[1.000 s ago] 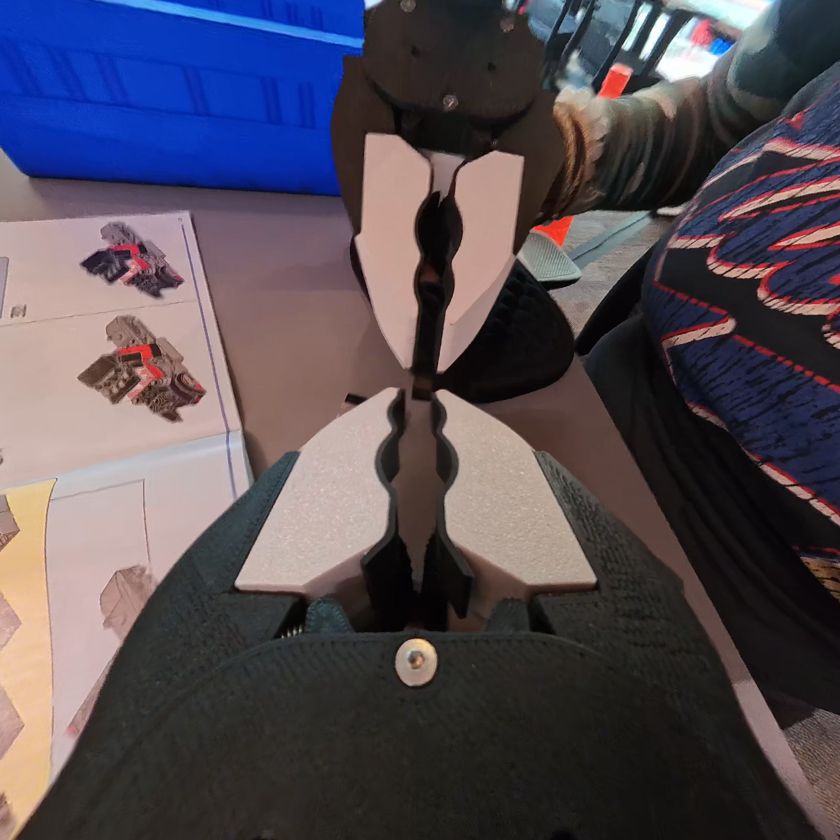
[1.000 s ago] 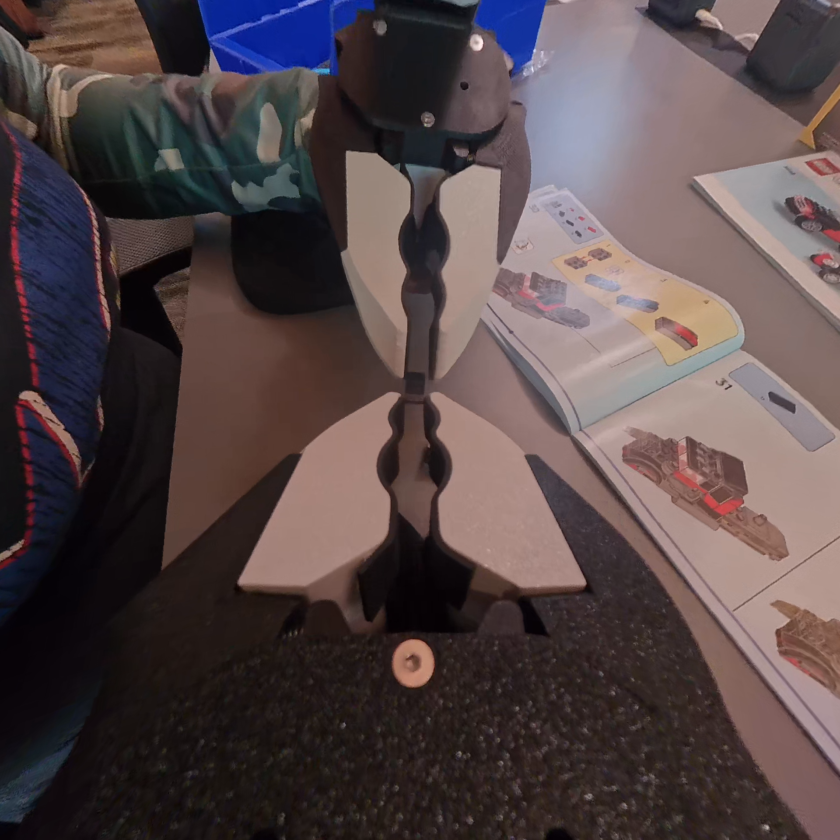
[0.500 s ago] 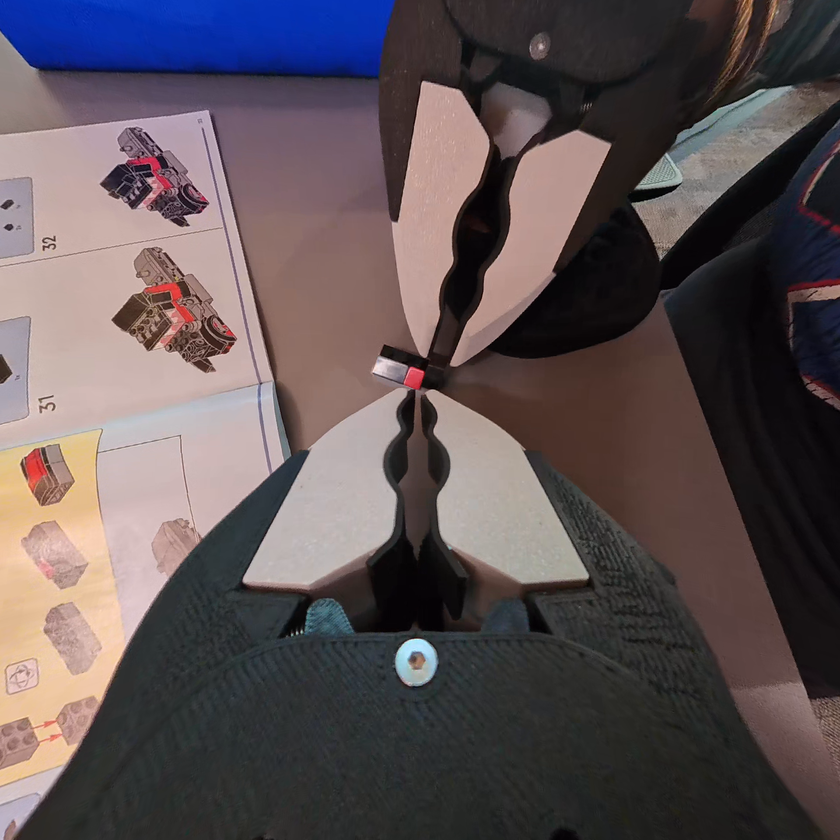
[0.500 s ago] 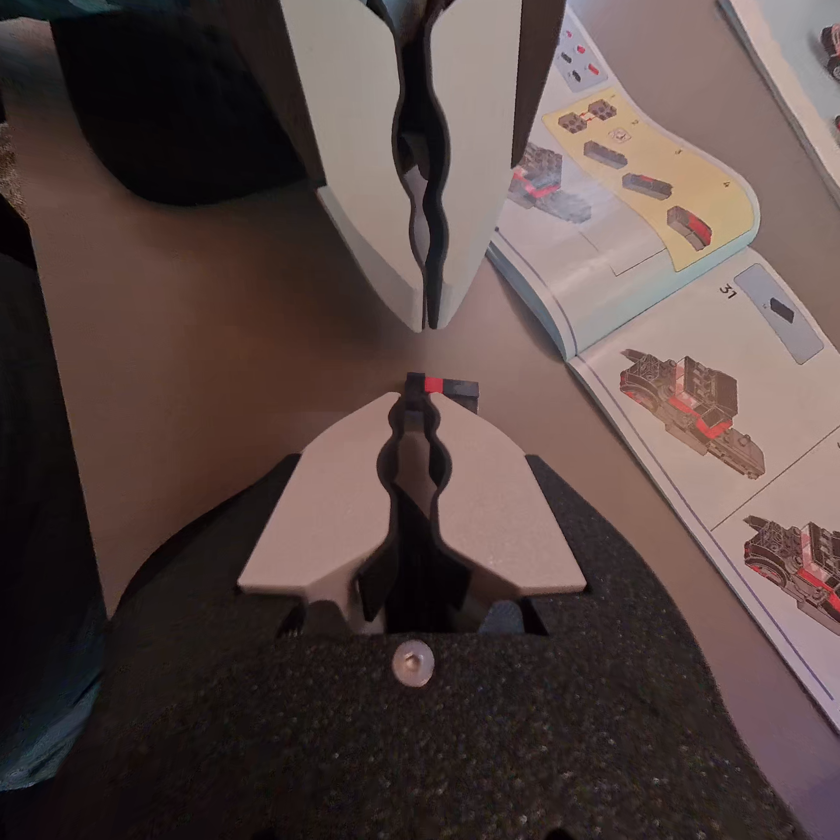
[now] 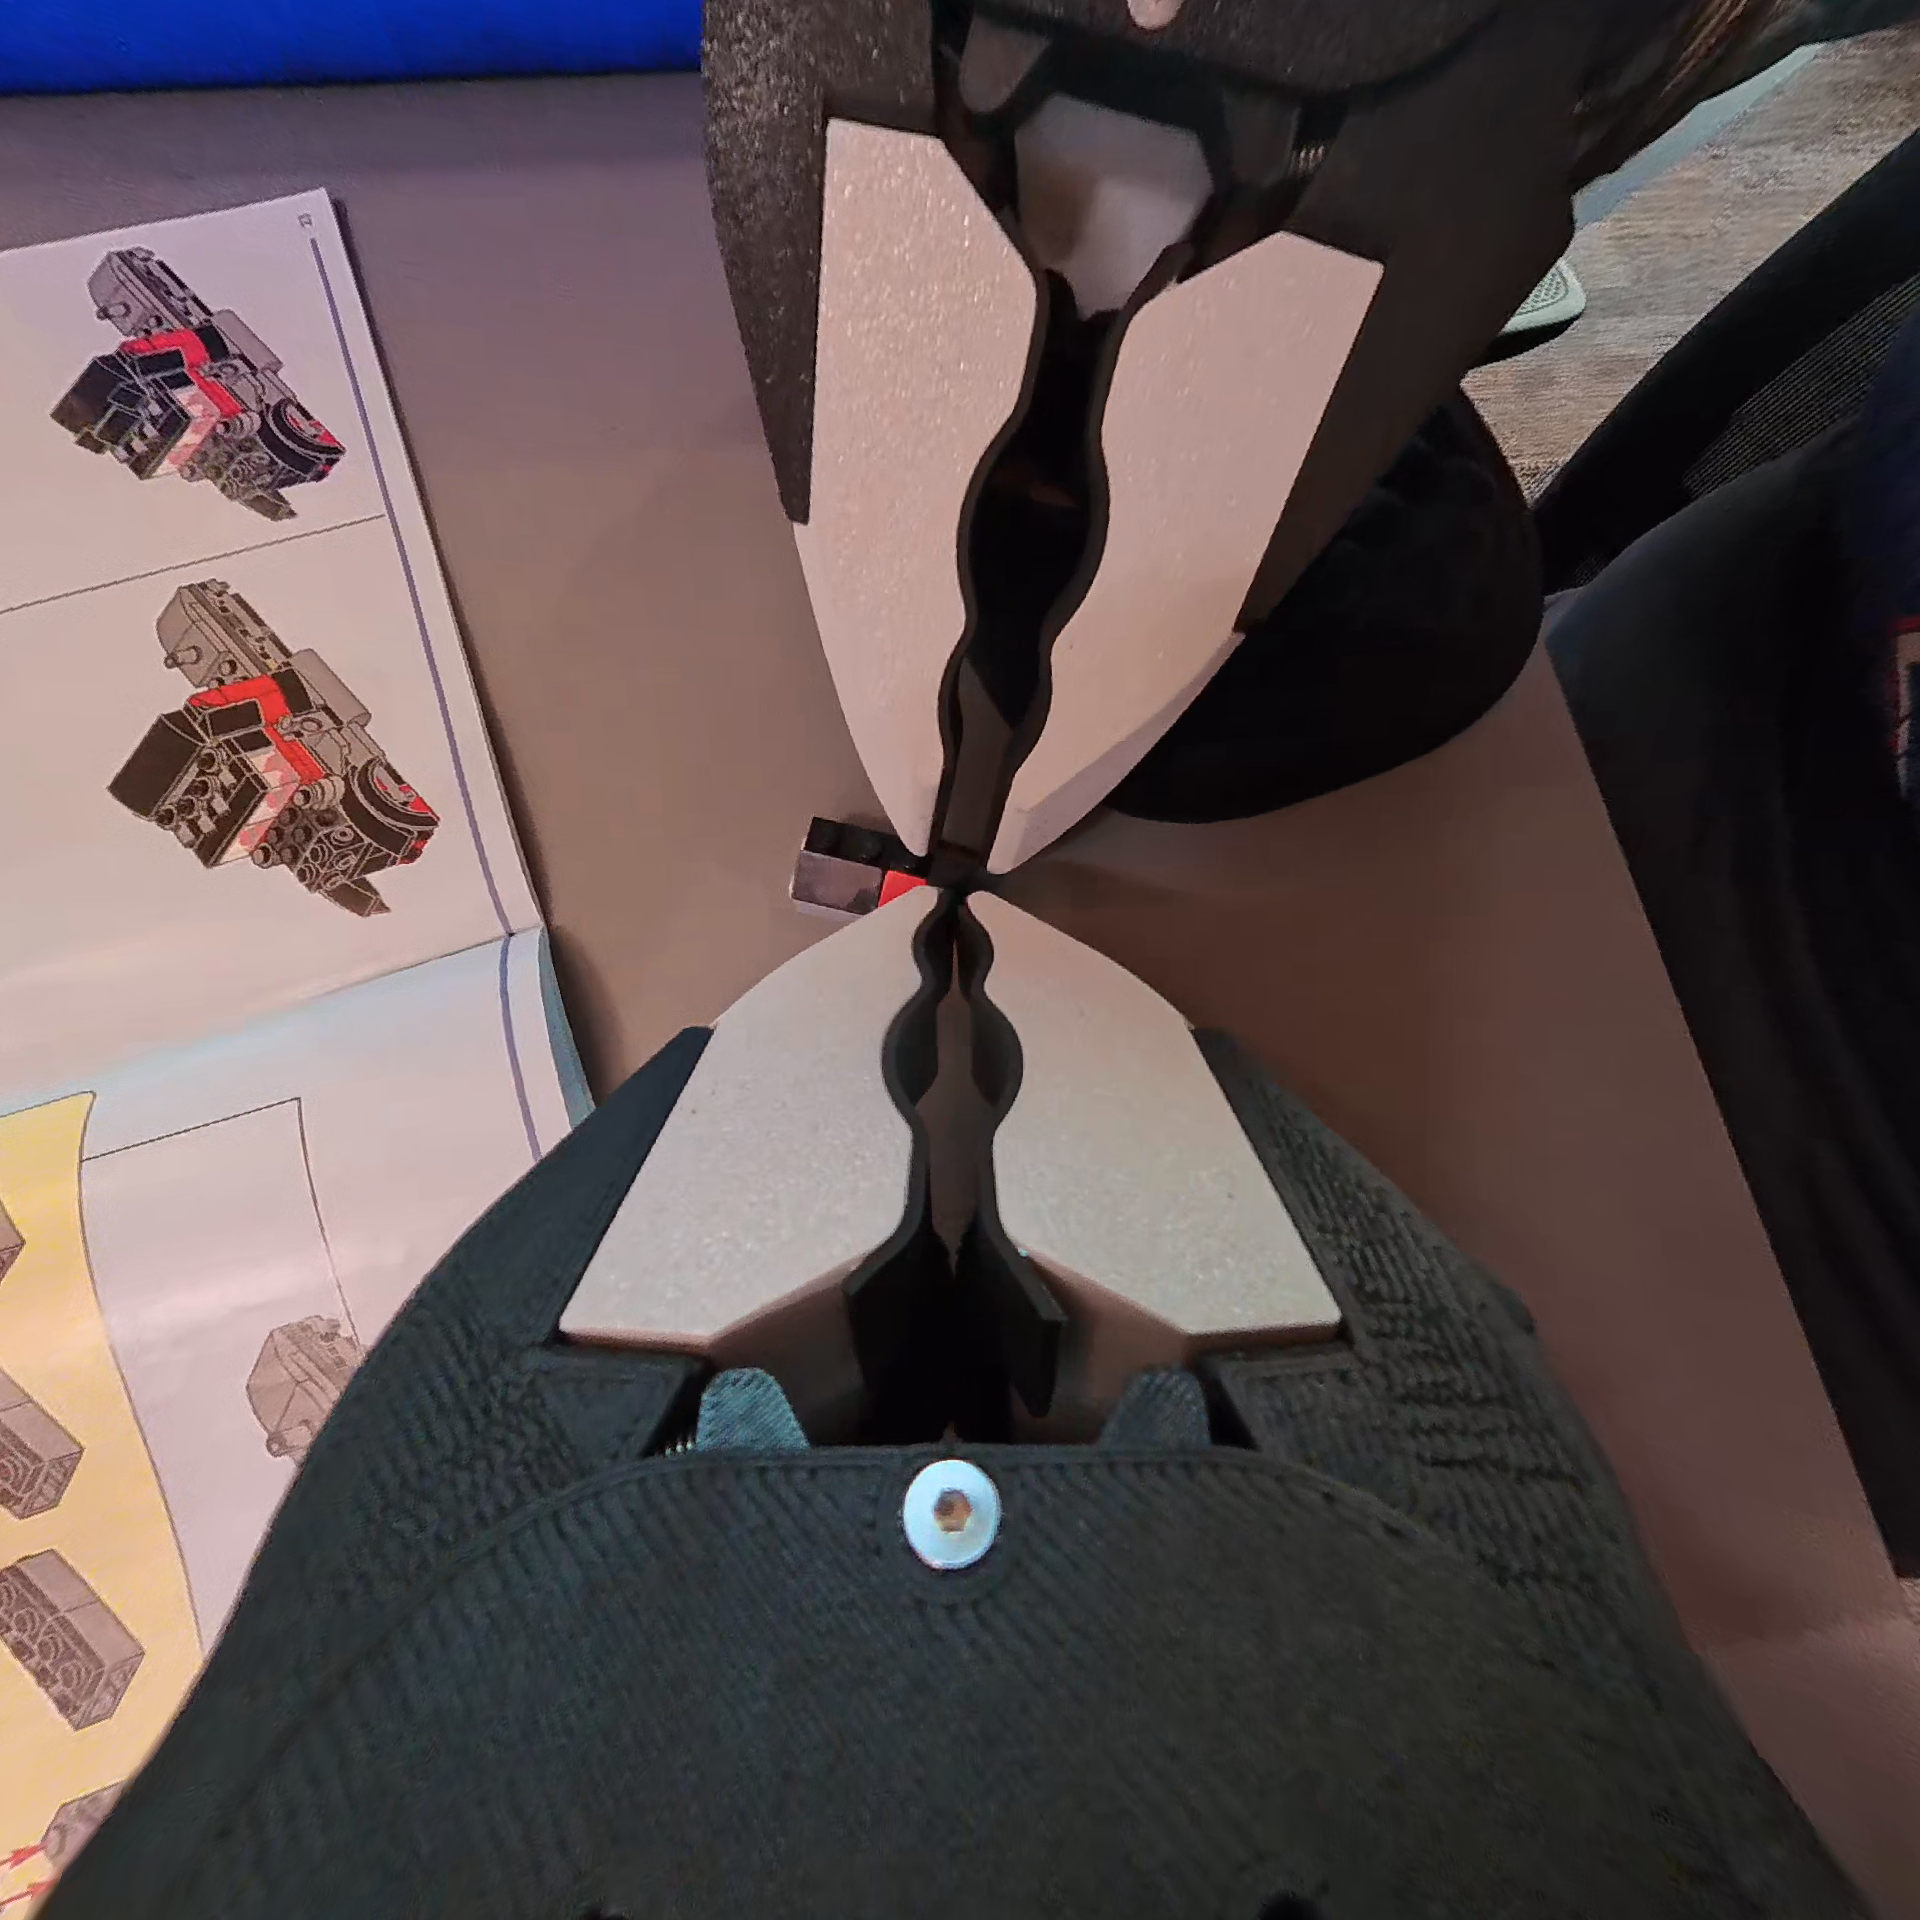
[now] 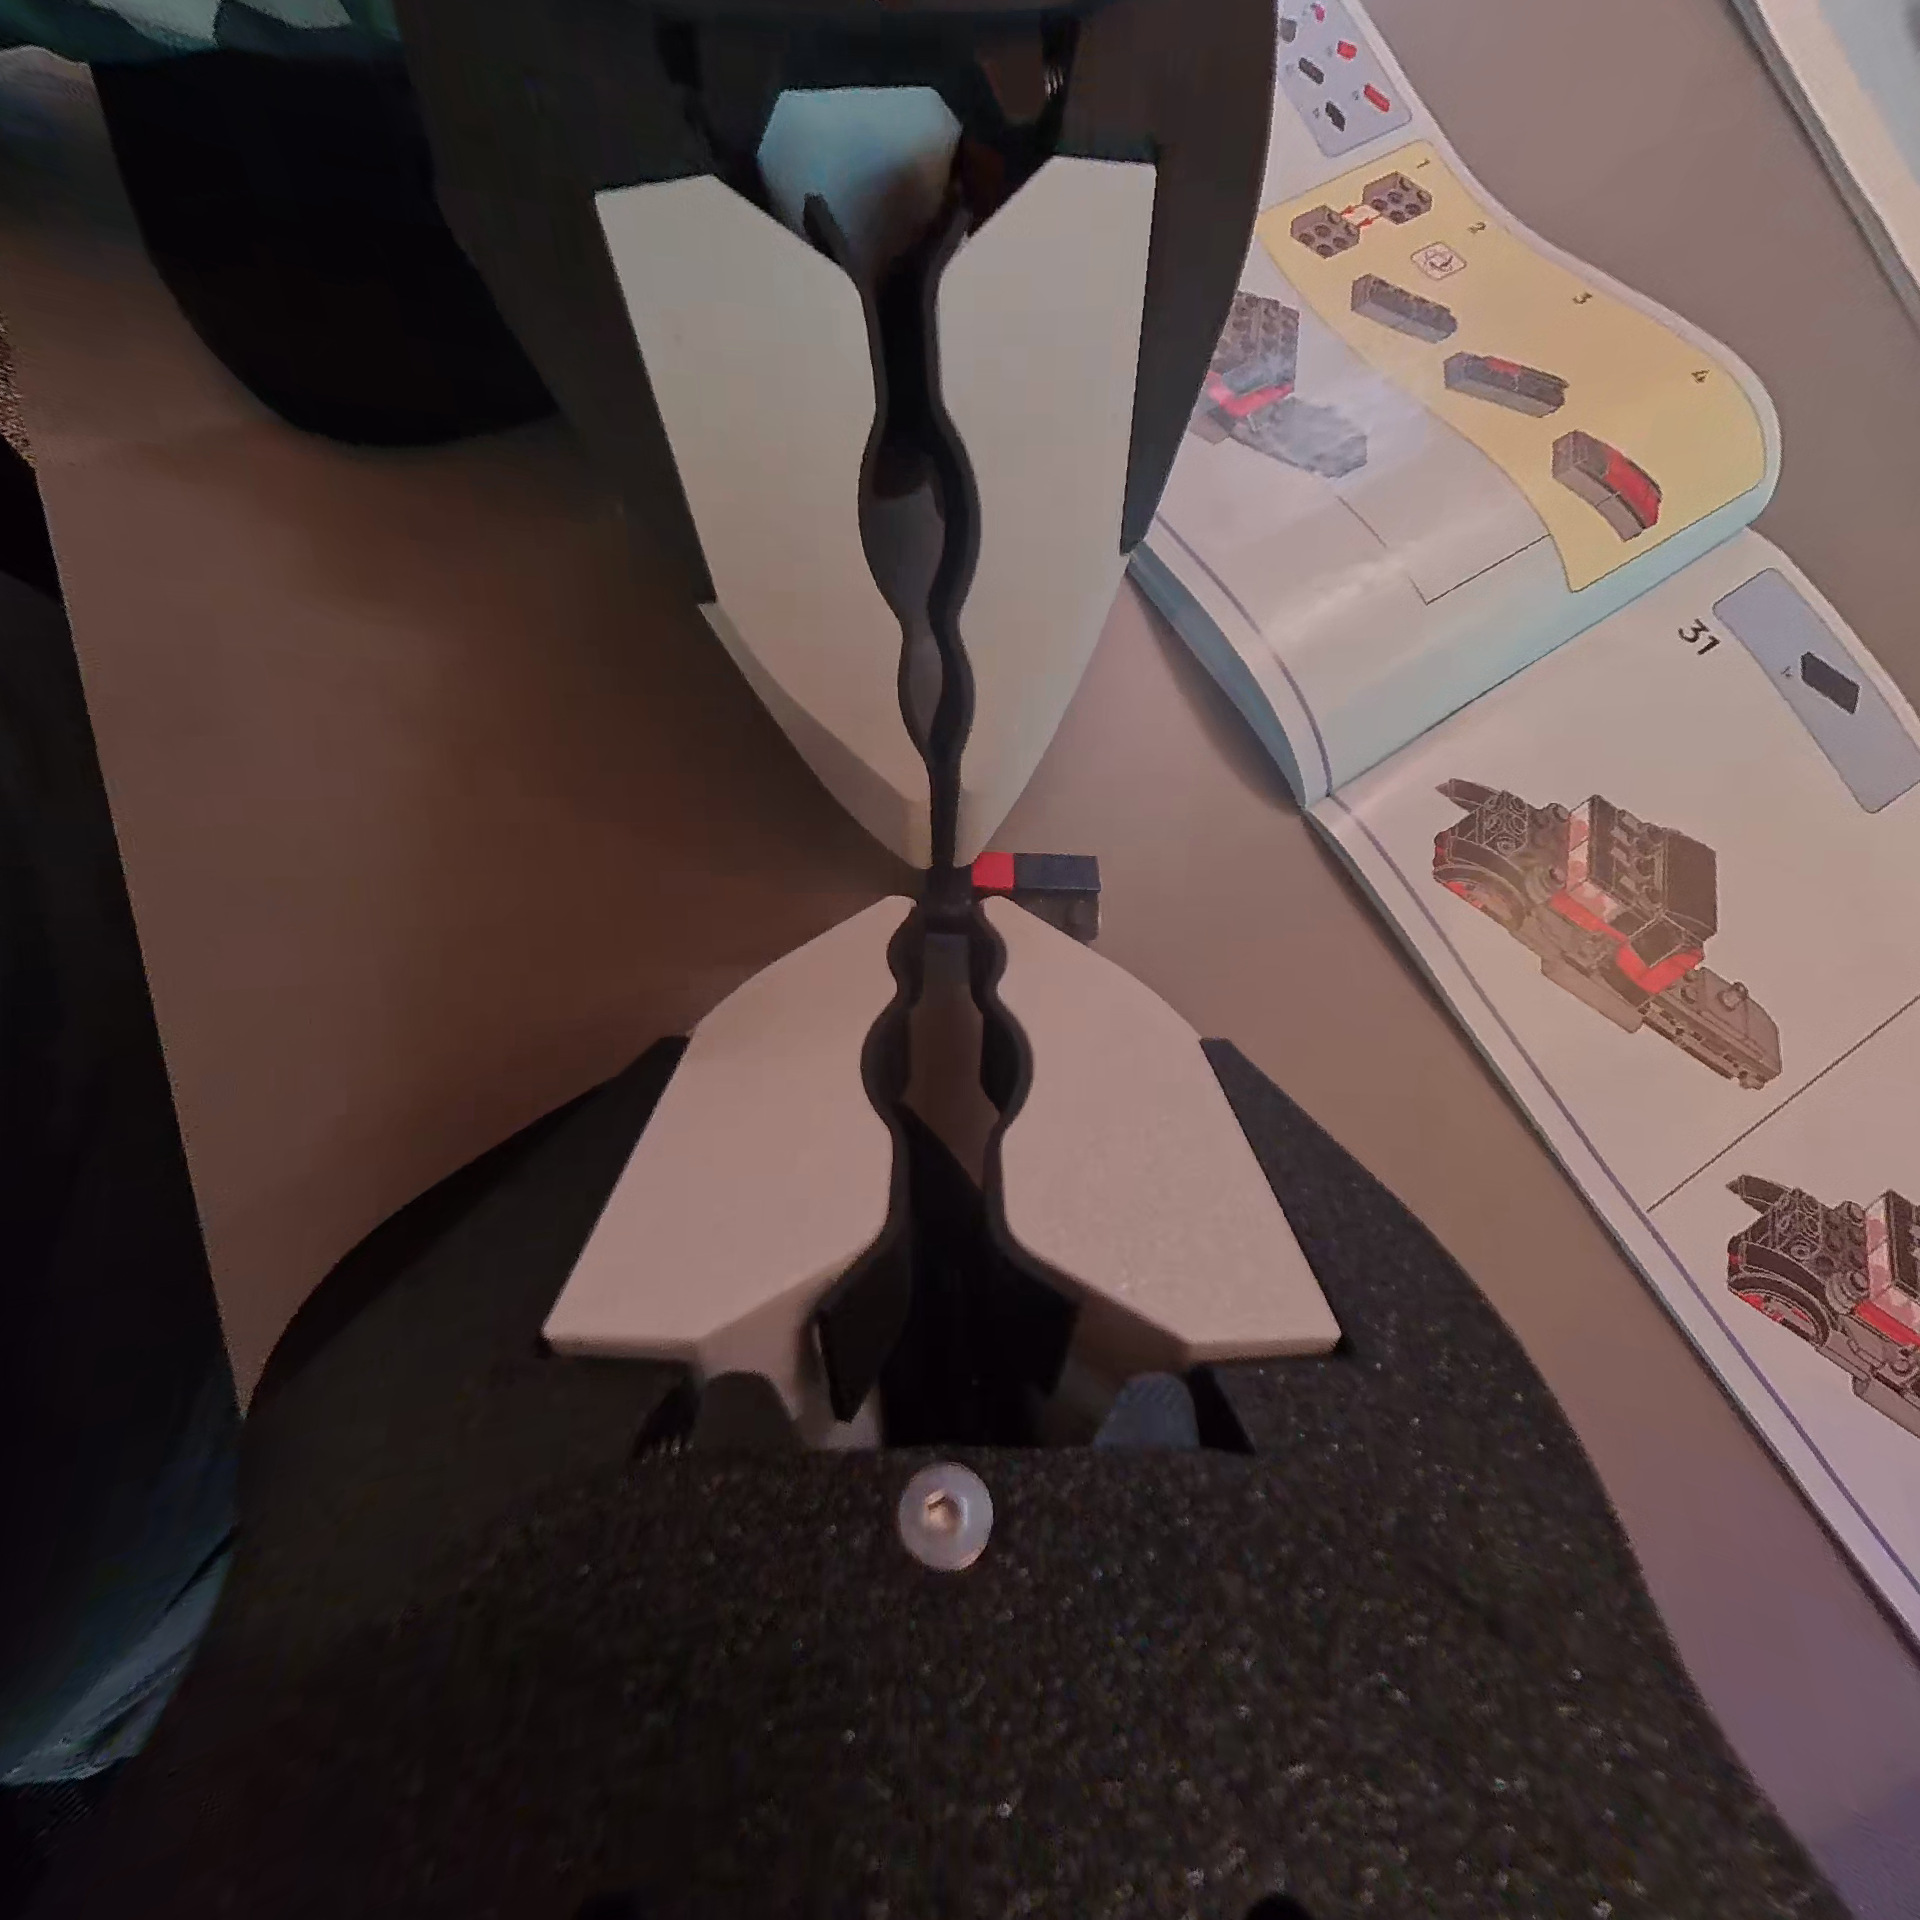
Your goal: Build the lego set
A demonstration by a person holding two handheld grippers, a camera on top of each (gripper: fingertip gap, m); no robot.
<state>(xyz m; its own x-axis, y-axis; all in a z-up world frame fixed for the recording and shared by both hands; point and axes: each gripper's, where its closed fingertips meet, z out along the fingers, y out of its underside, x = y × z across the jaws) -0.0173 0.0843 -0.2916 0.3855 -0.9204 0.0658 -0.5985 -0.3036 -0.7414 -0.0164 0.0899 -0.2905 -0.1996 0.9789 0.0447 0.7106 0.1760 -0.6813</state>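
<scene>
A small black and grey lego piece with a red section is held just above the grey table. My right gripper is shut on one end of it, and the rest of the piece sticks out to the right in the right wrist view. My left gripper is shut, and its tips meet the right gripper's tips at the piece. In the left wrist view the right gripper comes in from the top. In the right wrist view the left gripper comes in from the top. Whether the left tips hold anything is hidden.
An open instruction booklet lies on the table beside the grippers and also shows in the right wrist view. A blue bin stands at the back. A black rounded object sits behind the right gripper. A person's dark clothing is at the table edge. Both grippers' tips are close together, under 4 cm apart.
Half a second ago my left tips stood a little apart from the piece in the right gripper. Now they touch it. Both grippers have moved lower, closer to the table.
</scene>
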